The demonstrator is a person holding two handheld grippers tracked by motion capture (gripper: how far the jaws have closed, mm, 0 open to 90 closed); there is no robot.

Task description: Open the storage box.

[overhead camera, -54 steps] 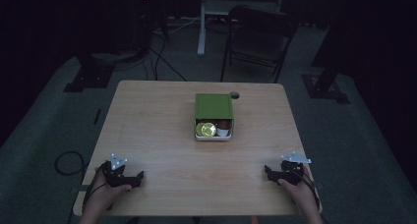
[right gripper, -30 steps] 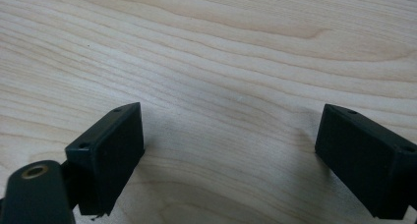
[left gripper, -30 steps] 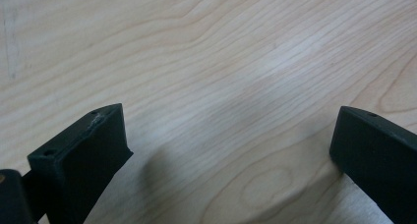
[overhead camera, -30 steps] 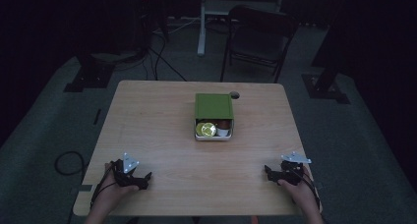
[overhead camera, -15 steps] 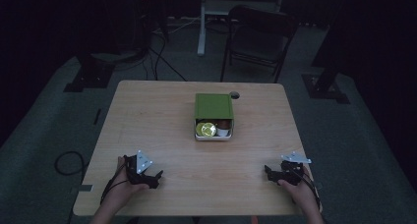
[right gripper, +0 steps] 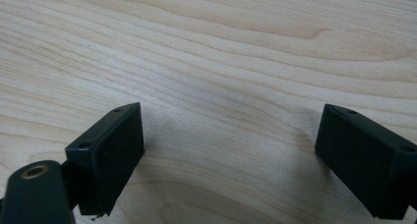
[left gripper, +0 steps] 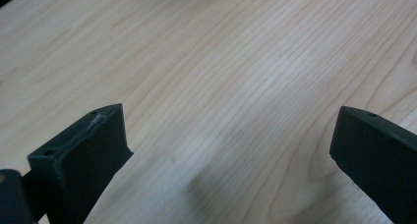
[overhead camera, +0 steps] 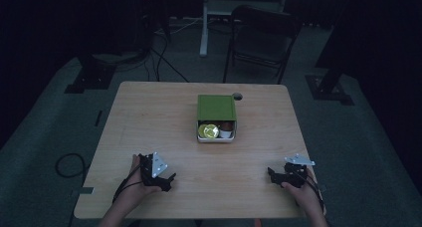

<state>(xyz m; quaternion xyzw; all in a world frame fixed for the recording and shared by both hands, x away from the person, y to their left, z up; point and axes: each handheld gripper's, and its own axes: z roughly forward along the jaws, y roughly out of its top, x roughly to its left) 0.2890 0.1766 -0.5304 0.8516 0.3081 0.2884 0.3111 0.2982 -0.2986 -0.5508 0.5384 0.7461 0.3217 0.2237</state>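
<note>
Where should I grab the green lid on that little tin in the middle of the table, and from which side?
Judging from the high view, take the green lid by its left and right edges, coming straight down from above. It lies flat, slid toward the far end of the tin, so both long edges look exposed. The left tool and right tool are both open and empty; either could do it.

Dim, underexposed high view, room beyond the table (overhead camera: 149, 112) nearly black, both gripper views brighter, soft shadows, slight blur
</note>
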